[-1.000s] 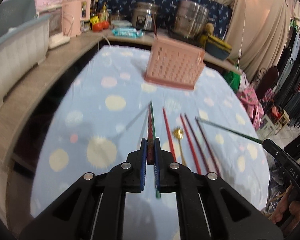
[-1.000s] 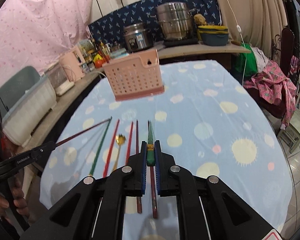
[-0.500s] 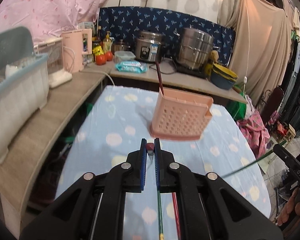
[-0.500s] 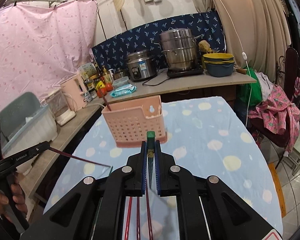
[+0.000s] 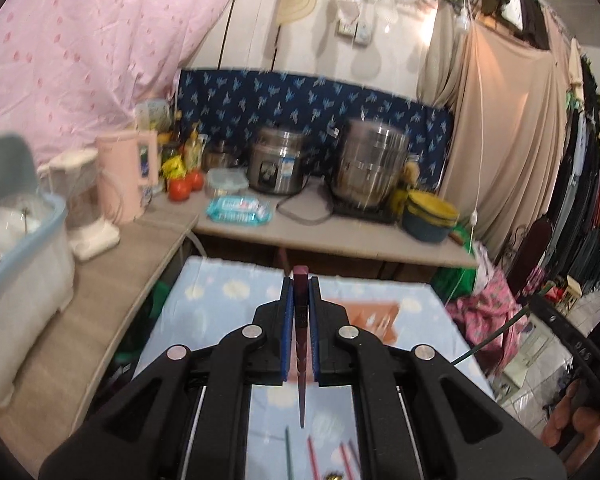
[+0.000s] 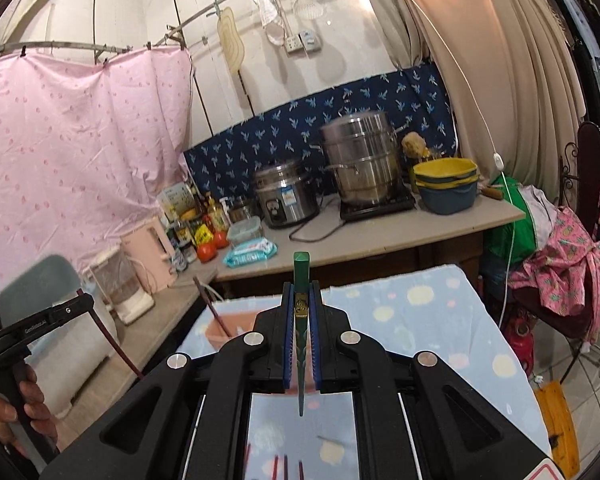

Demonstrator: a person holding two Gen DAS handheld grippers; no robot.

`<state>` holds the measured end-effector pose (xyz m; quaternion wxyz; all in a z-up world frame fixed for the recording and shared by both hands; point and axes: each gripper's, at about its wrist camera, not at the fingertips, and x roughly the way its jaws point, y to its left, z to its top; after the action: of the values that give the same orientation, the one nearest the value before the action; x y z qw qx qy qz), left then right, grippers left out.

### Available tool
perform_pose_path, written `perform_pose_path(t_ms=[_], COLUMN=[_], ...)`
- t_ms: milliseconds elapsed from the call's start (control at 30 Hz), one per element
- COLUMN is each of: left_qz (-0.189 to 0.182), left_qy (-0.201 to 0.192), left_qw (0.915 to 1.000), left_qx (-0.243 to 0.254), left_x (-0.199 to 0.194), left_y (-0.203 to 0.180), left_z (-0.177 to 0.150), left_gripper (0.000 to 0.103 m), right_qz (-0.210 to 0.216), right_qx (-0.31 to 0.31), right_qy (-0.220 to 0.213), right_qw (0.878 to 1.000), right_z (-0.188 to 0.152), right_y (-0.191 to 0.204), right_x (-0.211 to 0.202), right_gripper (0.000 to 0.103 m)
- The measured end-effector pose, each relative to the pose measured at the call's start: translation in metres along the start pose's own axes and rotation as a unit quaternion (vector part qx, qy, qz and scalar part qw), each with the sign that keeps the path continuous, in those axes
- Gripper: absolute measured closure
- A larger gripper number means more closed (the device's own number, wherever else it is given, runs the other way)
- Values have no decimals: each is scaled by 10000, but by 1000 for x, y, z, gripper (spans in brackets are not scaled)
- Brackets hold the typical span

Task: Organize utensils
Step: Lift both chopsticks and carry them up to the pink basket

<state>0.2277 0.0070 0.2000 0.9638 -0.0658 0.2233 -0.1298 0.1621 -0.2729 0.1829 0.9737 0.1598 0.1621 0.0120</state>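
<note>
My left gripper is shut on a dark red chopstick that hangs point-down above the dotted blue tablecloth. My right gripper is shut on a green chopstick, also lifted. The pink basket sits just beyond the left fingers, half hidden by them. In the right wrist view the basket holds one upright dark chopstick. Several chopsticks still lie on the cloth. Each gripper shows at the edge of the other's view: the right gripper and the left gripper.
Behind the table a counter carries a rice cooker, a steel steamer pot, stacked bowls, tomatoes and a wipes pack. A white dish bin and a pink kettle stand on the left. Clothes hang over a chair on the right.
Both grippers rose off the cloth, each carrying its chopstick, and came closer to the basket. The views tilted up, so the basket and the lying chopsticks sank toward the bottom.
</note>
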Motion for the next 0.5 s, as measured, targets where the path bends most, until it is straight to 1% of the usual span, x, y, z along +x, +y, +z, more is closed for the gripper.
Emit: perform_pose_path(t_ms=[167, 267, 333, 433, 500], left_qz=[-166, -244, -293, -312, -323], left_qy=[-404, -640, -727, -725, -604], left_qw=[9990, 9977, 9969, 9969, 9976], left_qx=[10, 1, -19, -30, -74], left_x=[7, 18, 29, 48, 67], left_y=[-14, -23, -27, -31, -31], left_z=[40, 62, 72, 77, 74], left_gripper=[96, 96, 96, 96, 96], right_qz=[83, 147, 181, 197, 197], right_qx=[92, 137, 127, 112, 108], right_qy=[-206, -245, -252, -184, -73], right_qw=[9997, 9995, 9994, 9996, 9997], right_z=[30, 44, 50, 51, 48], right_y=[9, 13, 18, 19, 19], right_x=[24, 41, 54, 75, 90], right_gripper=[96, 96, 96, 96, 96])
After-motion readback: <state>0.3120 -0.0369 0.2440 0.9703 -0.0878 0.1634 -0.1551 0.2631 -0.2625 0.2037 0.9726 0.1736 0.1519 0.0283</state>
